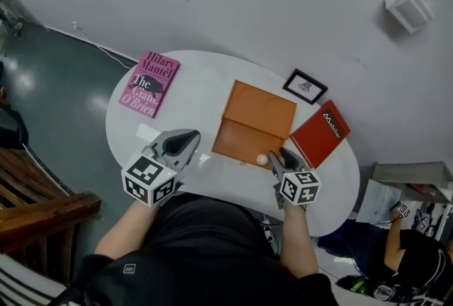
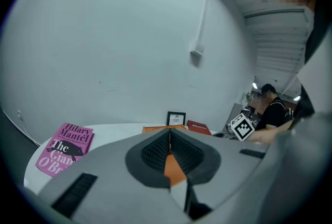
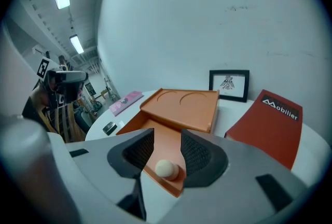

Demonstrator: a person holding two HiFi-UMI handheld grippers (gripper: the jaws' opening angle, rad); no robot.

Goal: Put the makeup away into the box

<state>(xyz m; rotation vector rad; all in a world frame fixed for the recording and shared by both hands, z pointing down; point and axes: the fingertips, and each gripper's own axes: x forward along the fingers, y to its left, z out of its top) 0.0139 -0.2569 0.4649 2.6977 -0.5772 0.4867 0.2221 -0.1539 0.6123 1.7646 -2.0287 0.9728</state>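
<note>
The orange box (image 1: 241,138) lies open in the middle of the white desk (image 1: 202,78), with its lid on the far side, toward the wall. The round beige makeup piece (image 3: 165,168) sits inside the box, in the near right corner, close against the rim. The right gripper (image 3: 167,139) has its jaws released, one on each side of the piece, not touching it. The left gripper (image 2: 169,137) is clenched on nothing, over the bare desk left of the box. A pink book (image 1: 149,83) lies at the left edge, a red book (image 1: 320,133) just right of the box, and a framed picture (image 1: 305,86) behind them
</note>
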